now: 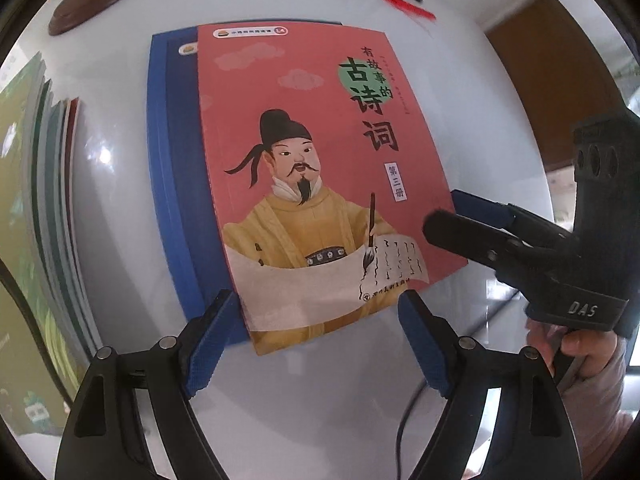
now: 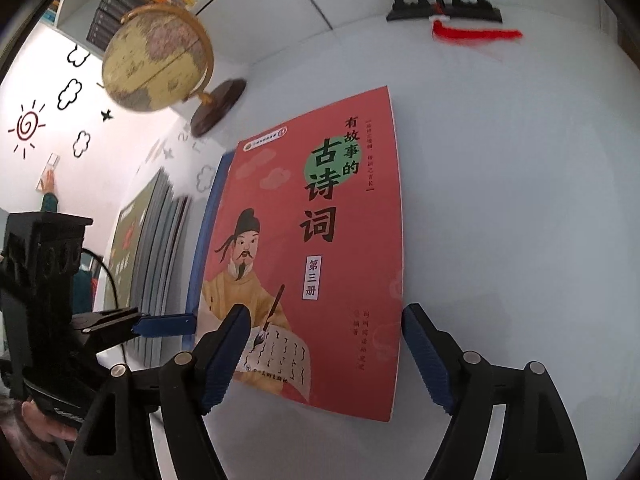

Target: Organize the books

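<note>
1. Left wrist view: white desk (image 1: 120,208) across the whole frame, glossy, with light reflections.
2. Row of books (image 1: 52,184) along the desk's left edge, fanned with page edges showing; dark and grey in the right wrist view (image 2: 156,248).
3. Pink book (image 1: 320,184) flat near the desk's middle, cover up, with a robed figure and a brush drawn on it; on top of a blue book (image 1: 168,168), shifted right so that the blue one's left strip shows. In the right wrist view the same pink book (image 2: 320,260), with only a thin strip of the blue book (image 2: 206,240) visible at its left.
4. Globe (image 2: 156,60) on a dark round base, toward the desk's far left corner.
5. Left gripper (image 1: 316,340) over the pink book's near edge, jaws spread wide, nothing pressed between the blue pads.
6. Right gripper (image 2: 324,356) over the pink book's near right corner, jaws likewise wide, left finger above the cover, right finger over bare desk; no grip on the book visible.
7. Black stand (image 2: 444,8) at the desk's far edge, red tassel (image 2: 476,34) beside it.
</note>
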### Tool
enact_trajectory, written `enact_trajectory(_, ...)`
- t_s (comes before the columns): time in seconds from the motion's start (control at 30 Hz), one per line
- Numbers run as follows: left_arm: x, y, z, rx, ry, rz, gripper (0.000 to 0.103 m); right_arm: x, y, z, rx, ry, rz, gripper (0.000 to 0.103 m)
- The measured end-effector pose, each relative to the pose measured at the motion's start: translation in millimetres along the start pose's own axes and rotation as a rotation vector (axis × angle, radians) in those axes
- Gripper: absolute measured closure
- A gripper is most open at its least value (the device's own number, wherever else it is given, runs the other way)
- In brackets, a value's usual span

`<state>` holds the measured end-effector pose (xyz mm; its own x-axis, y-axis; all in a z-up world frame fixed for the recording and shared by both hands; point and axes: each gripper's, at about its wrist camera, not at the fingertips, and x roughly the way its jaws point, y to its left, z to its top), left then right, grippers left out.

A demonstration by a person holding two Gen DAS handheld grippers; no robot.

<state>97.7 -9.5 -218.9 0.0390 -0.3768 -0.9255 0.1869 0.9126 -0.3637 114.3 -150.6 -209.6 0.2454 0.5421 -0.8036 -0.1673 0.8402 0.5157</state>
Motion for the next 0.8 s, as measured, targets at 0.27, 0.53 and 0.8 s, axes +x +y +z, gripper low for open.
enact_trajectory(0.27,-5,23,28,-0.088,-0.094,-0.073,0.017,-1,-18,-4,0.093,-0.085,0.119,0.021)
enact_trajectory(0.53,-3,20,28,-0.061,-0.155,-0.072,0.001,6,4,-10,-0.011,-0.144,0.033,0.022)
enact_trajectory(0.8,-5,17,24,-0.03,-0.174,-0.002,0.008,-29,-24,-29,0.053,-0.275,0.314,0.063)
